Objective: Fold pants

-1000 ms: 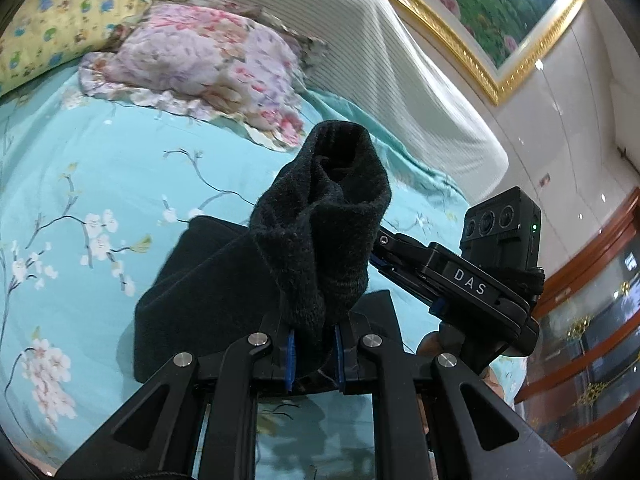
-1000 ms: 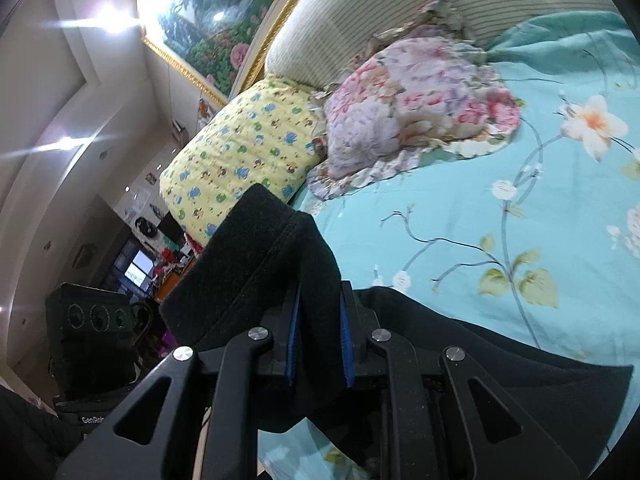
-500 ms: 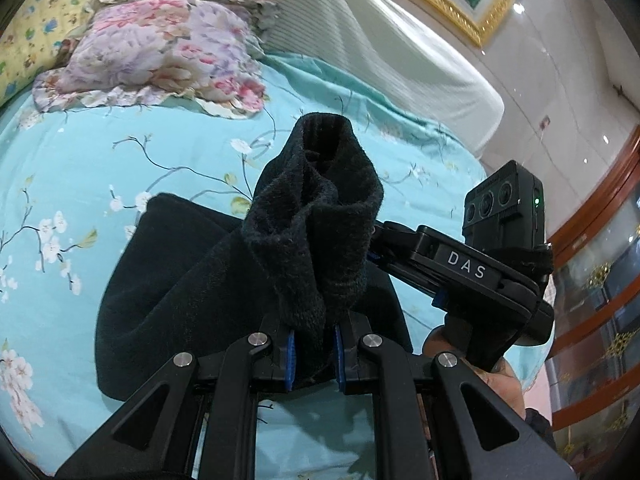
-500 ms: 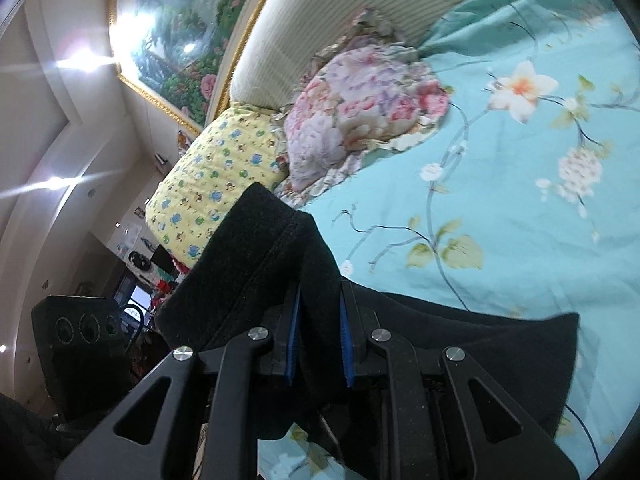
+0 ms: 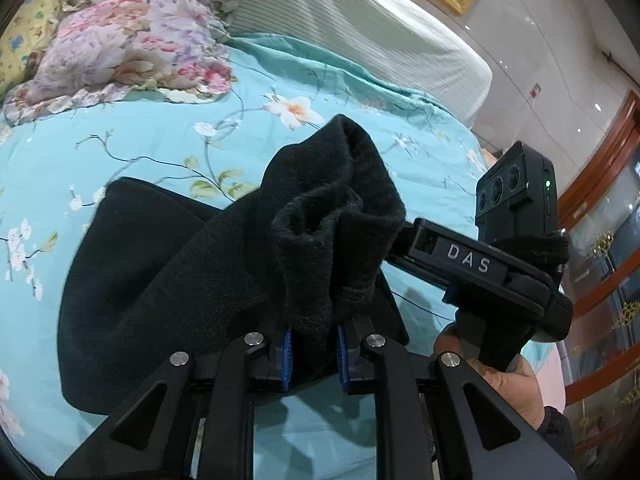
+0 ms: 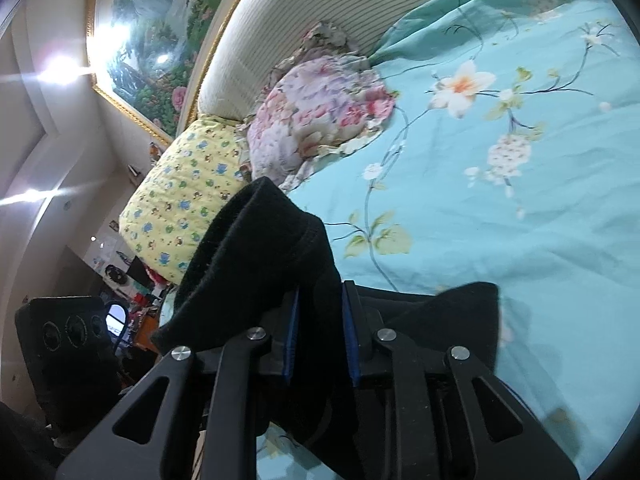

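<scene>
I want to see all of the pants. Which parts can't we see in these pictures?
- Left wrist view: the left gripper covers the black pants near edge.
- Right wrist view: the right gripper and bunched cloth hide most of the pants.
- Neither view shows waistband or leg ends clearly.

Ahead of me spreads the turquoise bedsheet printed with blossoming branches (image 5: 168,128). At its head I see a pink-and-lilac floral pillow (image 5: 128,48), a yellow pillow with small blue and green prints (image 6: 188,196) just beside it, and behind both the cream striped padded headboard (image 6: 320,12). Above hangs a gilt-framed landscape painting (image 6: 160,40).
</scene>
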